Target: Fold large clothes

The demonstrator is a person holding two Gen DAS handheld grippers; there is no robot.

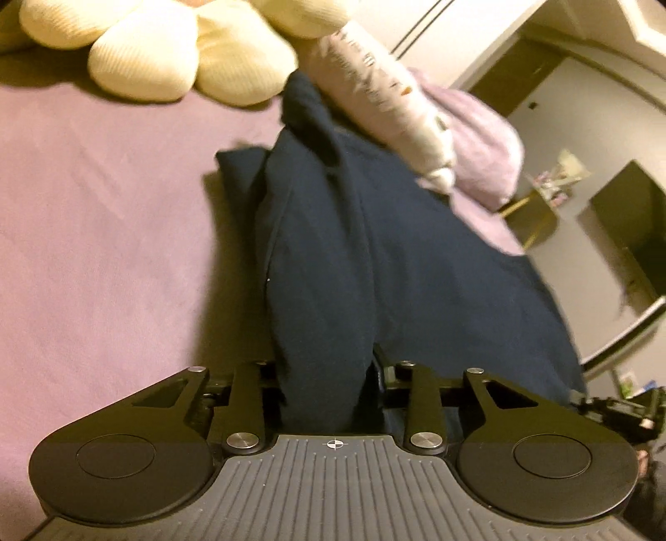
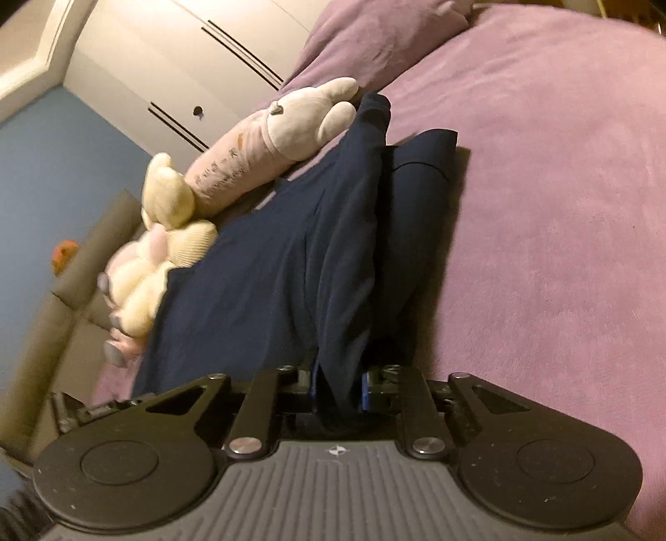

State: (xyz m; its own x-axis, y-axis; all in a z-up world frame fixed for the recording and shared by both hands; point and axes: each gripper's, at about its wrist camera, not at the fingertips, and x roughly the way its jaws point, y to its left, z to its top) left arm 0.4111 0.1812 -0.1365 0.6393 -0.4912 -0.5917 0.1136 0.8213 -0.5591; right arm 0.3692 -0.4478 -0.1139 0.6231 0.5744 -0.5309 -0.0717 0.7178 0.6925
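- Left wrist view: a bunched fold of the navy garment [image 1: 354, 249] runs from the middle of the frame down to the bottom centre, where it passes between the jaws of the left gripper [image 1: 329, 383]; the jaws are closed on the cloth.
- Right wrist view: the garment [image 2: 258, 270] fills the centre and narrows to a gathered edge at the bottom centre, pinched between the jaws of the right gripper [image 2: 337, 387].
- No earlier picture is given, so only the grip itself is told: cloth sits in both pairs of jaws.
- The garment lies on a purple bed [image 1: 104, 216], which fills the left of the left view and the right of the right view [image 2: 562, 249].
- A long pale plush toy [image 1: 387, 95] lies at the garment's far end, touching it, upper centre in the left view, upper left of centre in the right view [image 2: 266, 145].
- Cream plush toys [image 1: 166, 58] sit upper left in the left view, beside the garment's edge at mid left in the right view [image 2: 166, 249].
- A purple pillow [image 2: 374, 37] lies at the top of the right view.
- White cupboard doors [image 2: 187, 62] stand upper left behind the toys.
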